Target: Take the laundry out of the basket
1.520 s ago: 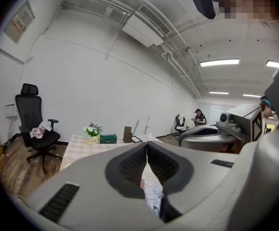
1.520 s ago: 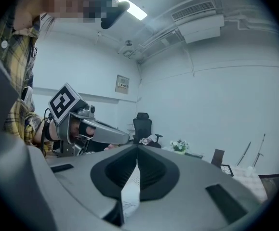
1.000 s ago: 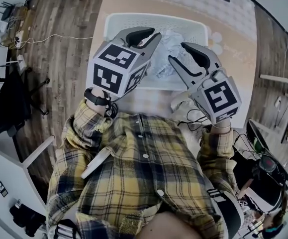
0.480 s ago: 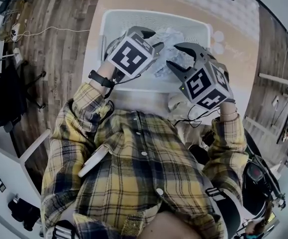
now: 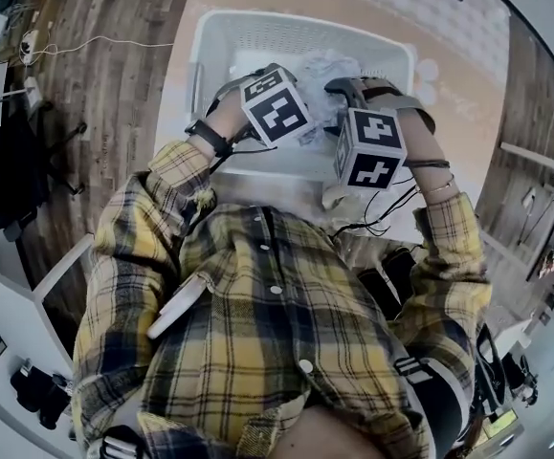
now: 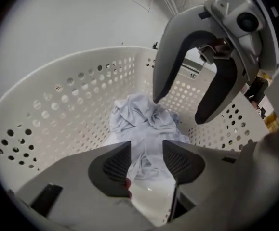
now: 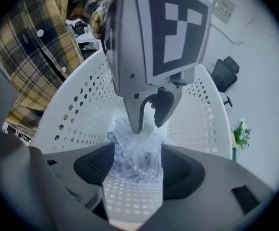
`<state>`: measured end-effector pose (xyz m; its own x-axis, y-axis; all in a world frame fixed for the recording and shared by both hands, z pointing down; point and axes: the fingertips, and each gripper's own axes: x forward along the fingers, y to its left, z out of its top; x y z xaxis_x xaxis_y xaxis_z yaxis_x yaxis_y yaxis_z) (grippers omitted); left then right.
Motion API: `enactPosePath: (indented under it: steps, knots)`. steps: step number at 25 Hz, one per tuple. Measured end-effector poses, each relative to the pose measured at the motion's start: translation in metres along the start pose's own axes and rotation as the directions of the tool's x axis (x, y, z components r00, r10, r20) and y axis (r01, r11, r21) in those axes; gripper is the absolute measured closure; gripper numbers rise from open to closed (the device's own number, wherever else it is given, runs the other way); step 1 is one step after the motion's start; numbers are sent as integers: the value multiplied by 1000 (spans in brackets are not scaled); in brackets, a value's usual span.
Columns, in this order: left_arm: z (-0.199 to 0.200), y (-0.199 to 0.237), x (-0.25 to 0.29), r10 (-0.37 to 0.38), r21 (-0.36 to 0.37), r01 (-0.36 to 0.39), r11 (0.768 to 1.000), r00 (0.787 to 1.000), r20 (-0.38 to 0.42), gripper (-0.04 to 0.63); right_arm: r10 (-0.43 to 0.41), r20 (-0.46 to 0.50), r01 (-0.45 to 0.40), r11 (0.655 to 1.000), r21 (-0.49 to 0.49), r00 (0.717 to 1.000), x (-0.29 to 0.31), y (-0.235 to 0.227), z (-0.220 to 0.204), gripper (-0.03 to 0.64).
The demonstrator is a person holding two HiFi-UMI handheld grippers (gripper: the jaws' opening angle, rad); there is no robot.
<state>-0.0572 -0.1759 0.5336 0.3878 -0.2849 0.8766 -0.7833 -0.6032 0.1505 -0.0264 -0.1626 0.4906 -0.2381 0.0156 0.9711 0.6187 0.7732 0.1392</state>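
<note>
I held left gripper (image 6: 146, 159) and right gripper (image 7: 138, 165) inside the basket (image 6: 57, 105), jaws apart, just opened wider, clamping nothing. Crumpled laundry (image 6: 144, 119) lay on the basket floor ahead of both, presumably lined up for pinching.

Both forearms, in yellow-and-black plaid sleeves (image 5: 176, 175), reach forward and down, with a black band (image 5: 203, 134) round the left wrist. The grey plastic left gripper (image 6: 146, 150) and the matching right gripper (image 7: 138, 161) point steeply downward side by side, their marker cubes close together. Their jaws have just been opening and stand apart. Crumpled pale cloth (image 7: 135, 146) shows in each gap, not pinched.
</note>
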Motion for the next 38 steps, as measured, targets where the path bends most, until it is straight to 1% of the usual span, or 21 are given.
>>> enactPosePath:
  steps: [1,5,10,12,15,17,19,20,21,24,25,27,28,29,33,38]
  knots:
    - [-3,-2,4,-14,2,14,1000,1000,-10,342,7,-17,-7,1000,-26,1000,5,0,-2,288]
    - [-9,-8,15,-54,26,55,998,998,-37,316,36,-102,-49,990,-133,994,25,3,-13,288]
    - [-20,-11,35,-84,63,87,994,995,-57,270,26,-179,-68,970,-232,983,56,-1,-20,288]
    - [-25,-12,44,-89,64,93,994,994,-70,250,23,-210,-77,964,-255,977,70,-2,-27,288]
    - [-32,-15,56,-117,50,120,991,991,-71,234,30,-267,-105,956,-272,963,84,-1,-40,287]
    - [-38,-13,63,-130,40,132,990,989,-68,233,27,-293,-116,950,-290,956,92,-2,-44,287]
    - [-42,-10,68,-123,43,126,991,990,-69,234,31,-310,-129,945,-301,950,100,-2,-47,288]
    - [-42,-9,69,-113,52,117,992,991,-70,245,38,-317,-139,944,-301,948,102,-2,-49,289]
    - [-42,-8,71,-101,60,106,993,992,-71,270,46,-321,-147,943,-300,946,104,-1,-50,298]
    - [-42,-7,73,-79,67,84,994,994,-75,308,60,-329,-165,939,-302,942,105,1,-54,352]
    - [-43,-6,73,-74,74,80,994,994,-79,337,62,-332,-170,937,-306,941,105,2,-54,391]
    - [-44,-6,72,-69,102,78,992,994,-90,459,62,-338,-179,928,-326,939,106,4,-54,467]
    - [-46,-6,73,-72,112,83,990,993,-94,504,59,-340,-182,922,-341,939,107,5,-54,486]
    - [-47,-7,74,-79,115,90,989,992,-96,520,56,-340,-184,917,-355,939,109,6,-54,494]
    - [-48,-7,73,-96,102,106,989,991,-91,528,42,-338,-179,906,-384,940,109,6,-51,503]
    - [-44,-5,64,-97,84,105,991,991,-94,529,24,-332,-160,907,-390,943,95,5,-47,508]
